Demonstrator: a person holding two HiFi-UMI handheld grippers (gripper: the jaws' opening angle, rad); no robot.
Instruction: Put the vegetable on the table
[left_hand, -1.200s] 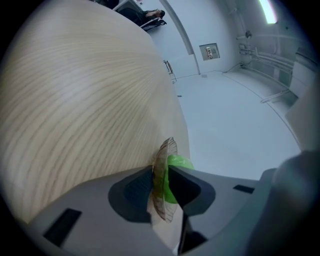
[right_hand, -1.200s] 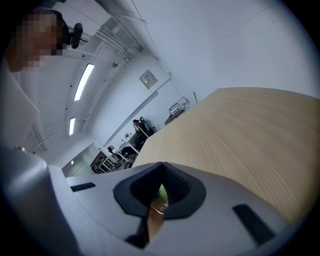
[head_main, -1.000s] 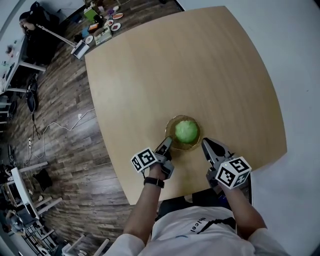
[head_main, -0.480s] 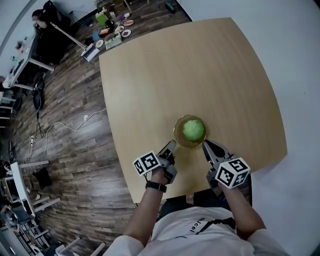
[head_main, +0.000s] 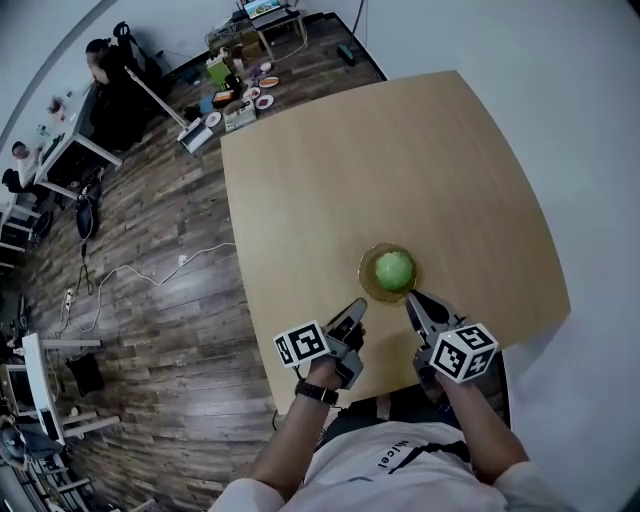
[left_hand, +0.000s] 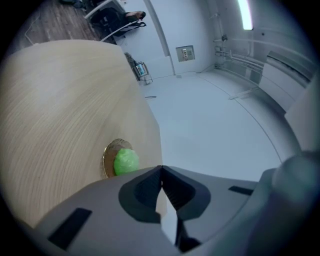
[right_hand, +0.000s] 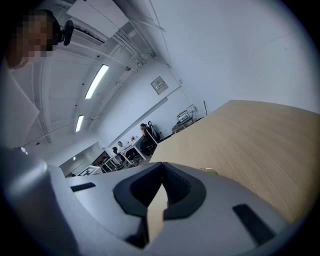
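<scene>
A round green vegetable (head_main: 394, 269) lies on a small golden plate (head_main: 366, 281) near the front edge of the wooden table (head_main: 400, 150). My left gripper (head_main: 357, 306) hovers just left and in front of the plate, its jaws closed until the tips meet, with nothing between them. In the left gripper view the vegetable (left_hand: 125, 161) and plate (left_hand: 107, 152) lie ahead, left of the shut tips of the left gripper (left_hand: 161, 168). My right gripper (head_main: 412, 297) points at the plate from the front, tips touching. The right gripper (right_hand: 162, 178) holds nothing, and a bit of plate rim (right_hand: 212, 171) peeks over its jaw.
The table's front edge (head_main: 420, 375) runs under both hands, with dark wood floor (head_main: 150, 300) to the left. Far off at the top left are desks, seated people and a low stand with bowls (head_main: 240, 100). A white floor (head_main: 590, 200) lies to the right.
The head view has swung, so table and plate sit further right in the picture. The left gripper has drawn back slightly from the plate. The right gripper stays by the plate's front.
</scene>
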